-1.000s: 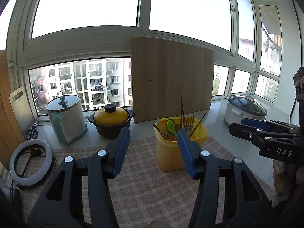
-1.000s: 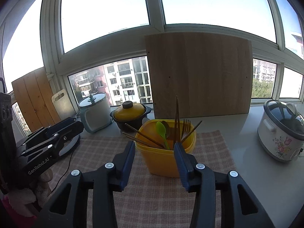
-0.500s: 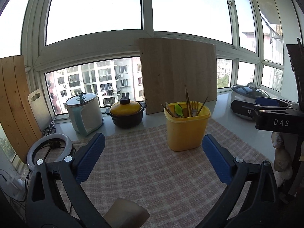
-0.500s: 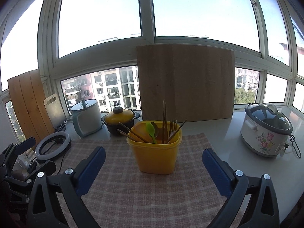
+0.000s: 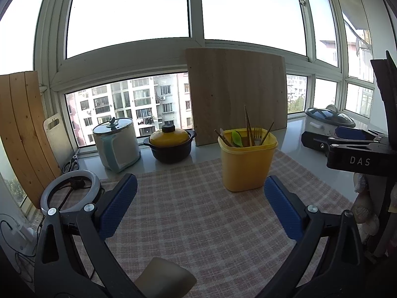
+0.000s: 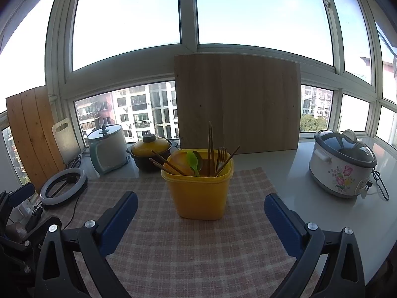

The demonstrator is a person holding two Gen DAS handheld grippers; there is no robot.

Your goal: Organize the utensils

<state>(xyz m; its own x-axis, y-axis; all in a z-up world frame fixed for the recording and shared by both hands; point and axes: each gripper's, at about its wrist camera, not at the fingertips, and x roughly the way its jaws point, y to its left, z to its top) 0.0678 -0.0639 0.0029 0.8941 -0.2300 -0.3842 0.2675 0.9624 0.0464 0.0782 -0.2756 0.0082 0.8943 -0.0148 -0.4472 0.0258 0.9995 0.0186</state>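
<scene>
A yellow plastic tub (image 6: pixel 198 193) stands on a checked cloth (image 6: pixel 188 250) and holds a green spoon (image 6: pixel 193 162), a fork (image 6: pixel 221 154) and several brown chopsticks (image 6: pixel 210 146). My right gripper (image 6: pixel 200 211) is open, its blue pads wide apart just short of the tub, nothing between them. In the left wrist view the same tub (image 5: pixel 247 166) sits ahead and to the right of my open, empty left gripper (image 5: pixel 199 193). The right gripper's black body (image 5: pixel 347 149) shows at that view's right edge.
Along the windowsill stand a white lidded pot (image 6: pixel 108 149), a yellow-lidded black casserole (image 6: pixel 151 154), a large wooden board (image 6: pixel 238 104) and a floral rice cooker (image 6: pixel 343 166). A ring light (image 6: pixel 63 182) with its cable lies left, beside leaning boards (image 5: pixel 22 134).
Both grippers' jaws spread from about half apart to fully wide. Both hands pulled back from the tub, so it now looks smaller and farther away.
</scene>
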